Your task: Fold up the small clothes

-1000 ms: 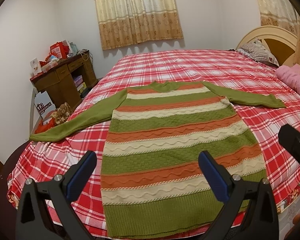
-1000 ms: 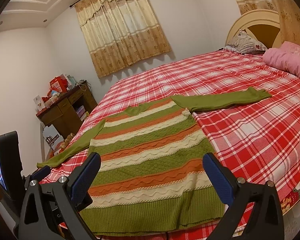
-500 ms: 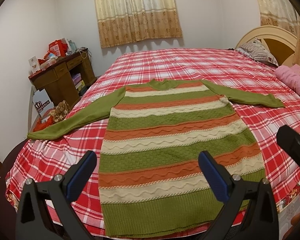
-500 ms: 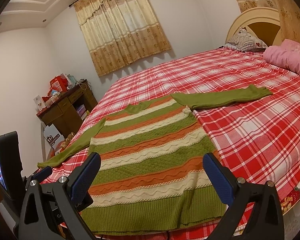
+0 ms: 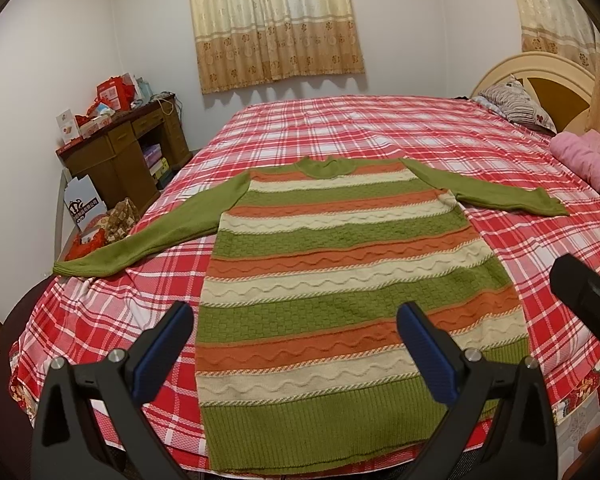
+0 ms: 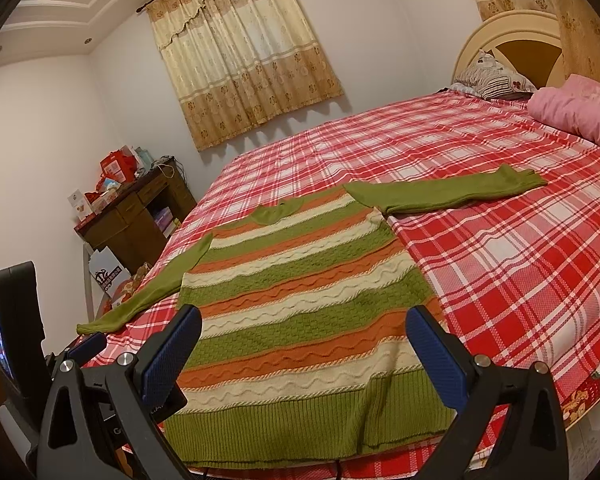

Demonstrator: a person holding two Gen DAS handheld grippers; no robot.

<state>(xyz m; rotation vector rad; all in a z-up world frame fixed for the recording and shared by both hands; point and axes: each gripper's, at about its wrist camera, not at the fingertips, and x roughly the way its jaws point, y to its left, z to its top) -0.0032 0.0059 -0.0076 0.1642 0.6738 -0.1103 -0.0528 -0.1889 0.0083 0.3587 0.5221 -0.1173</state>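
A striped sweater (image 5: 340, 280) lies flat on the bed (image 5: 500, 152), sleeves spread wide, likely laid out for folding. Its hem sits just ahead of the left gripper (image 5: 296, 352) and right gripper (image 6: 304, 352), both spread apart, holding nothing.

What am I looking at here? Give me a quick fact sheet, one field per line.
garment: striped knit sweater, green, orange and cream, lying flat
sleeves: both spread out sideways
surface: bed with red plaid cover
left gripper: open, empty, above the hem
right gripper: open, empty, above the hem
folding: not started
nearby: pink blanket, wooden desk
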